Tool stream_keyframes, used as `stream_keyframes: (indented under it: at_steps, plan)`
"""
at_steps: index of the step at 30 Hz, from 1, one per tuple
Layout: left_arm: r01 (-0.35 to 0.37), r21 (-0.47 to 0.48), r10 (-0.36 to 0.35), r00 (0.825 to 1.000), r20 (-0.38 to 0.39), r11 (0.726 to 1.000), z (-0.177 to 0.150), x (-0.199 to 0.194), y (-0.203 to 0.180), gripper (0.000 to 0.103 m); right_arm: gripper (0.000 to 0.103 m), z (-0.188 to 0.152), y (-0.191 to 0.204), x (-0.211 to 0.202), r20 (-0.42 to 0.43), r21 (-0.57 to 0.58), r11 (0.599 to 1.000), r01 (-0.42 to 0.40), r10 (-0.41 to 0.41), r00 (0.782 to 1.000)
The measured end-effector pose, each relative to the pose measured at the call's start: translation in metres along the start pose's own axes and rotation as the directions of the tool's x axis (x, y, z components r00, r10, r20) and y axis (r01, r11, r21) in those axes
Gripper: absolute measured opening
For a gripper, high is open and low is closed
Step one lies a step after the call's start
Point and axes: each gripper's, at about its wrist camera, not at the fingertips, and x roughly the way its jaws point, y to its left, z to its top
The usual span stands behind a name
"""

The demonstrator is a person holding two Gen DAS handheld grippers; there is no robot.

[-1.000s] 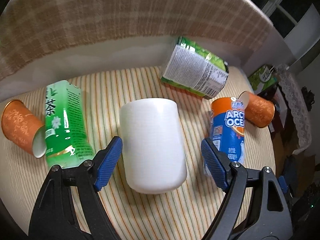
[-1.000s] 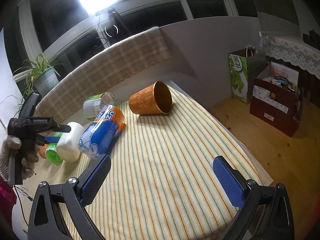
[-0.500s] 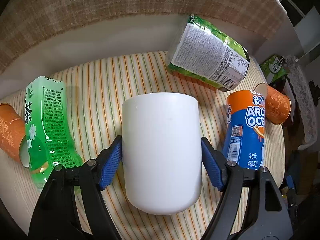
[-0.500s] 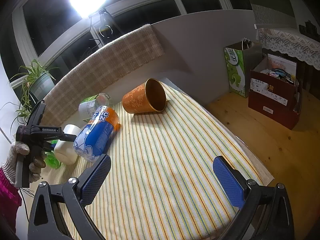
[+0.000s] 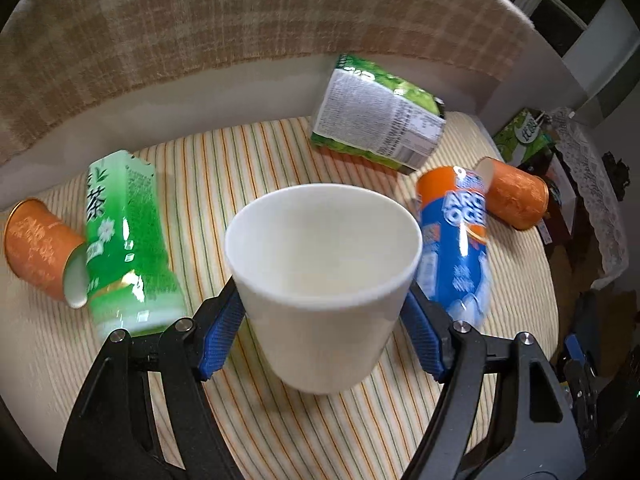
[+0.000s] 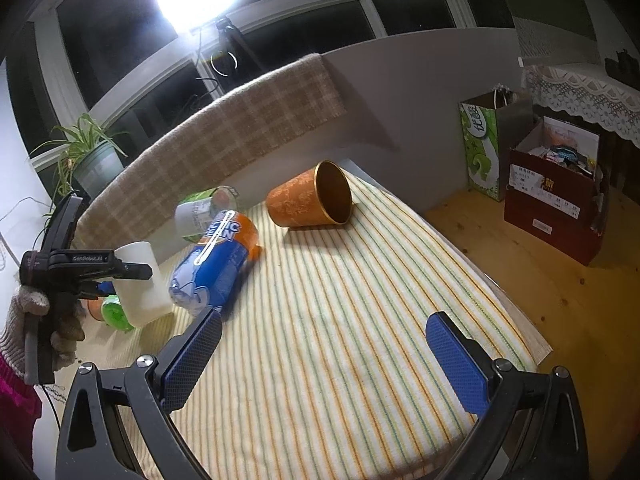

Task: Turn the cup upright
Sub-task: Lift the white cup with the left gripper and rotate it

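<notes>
Left hand-held gripper (image 5: 324,332): blue pads clamped on either side of the white cup (image 5: 322,280), low on its wall.
White cup: mouth up and tilted toward the camera, empty inside; in the right wrist view it (image 6: 138,284) stands near the table's left edge, its base at the striped cloth (image 6: 360,320); whether it touches cannot be told.
Right hand-held gripper (image 6: 324,364): pads wide apart, nothing between them, over the near edge of the table.
Blue-and-orange bottle (image 5: 454,244): lying just right of the cup.
Green tea bottle (image 5: 128,248): lying left of the cup.
Orange cup, left (image 5: 40,254): on its side, against the green bottle.
Orange cup, right (image 6: 312,196): on its side near the far right corner.
Green-labelled can (image 5: 380,120): lying at the far edge, below the plaid blanket (image 5: 240,28).
</notes>
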Motion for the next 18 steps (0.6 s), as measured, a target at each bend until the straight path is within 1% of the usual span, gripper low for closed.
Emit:
stream_keyframes:
  at_steps: [3, 7, 11, 18]
  plan:
    - [0.008, 0.005, -0.008, 1.000, 0.025, 1.000, -0.010, -0.013, -0.003, 0.076, 0.103, -0.001, 0.004, -0.006, 0.007, -0.005, 1.000, -0.008, 0.008, 1.000]
    - [0.021, 0.010, -0.021, 0.998, 0.058, 1.000, -0.031, -0.037, -0.007, 0.076, 0.103, -0.003, 0.011, -0.016, 0.018, -0.023, 0.999, -0.023, 0.023, 1.000]
    - [0.031, 0.021, -0.032, 0.996, 0.080, 0.999, -0.063, -0.062, -0.007, 0.076, 0.103, -0.007, 0.017, -0.025, 0.024, -0.043, 0.998, -0.040, 0.041, 0.999]
    - [0.071, -0.011, -0.071, 0.996, 0.047, 0.997, -0.112, -0.079, 0.004, 0.076, 0.103, -0.014, 0.029, -0.031, 0.018, -0.068, 0.995, -0.070, 0.071, 0.997]
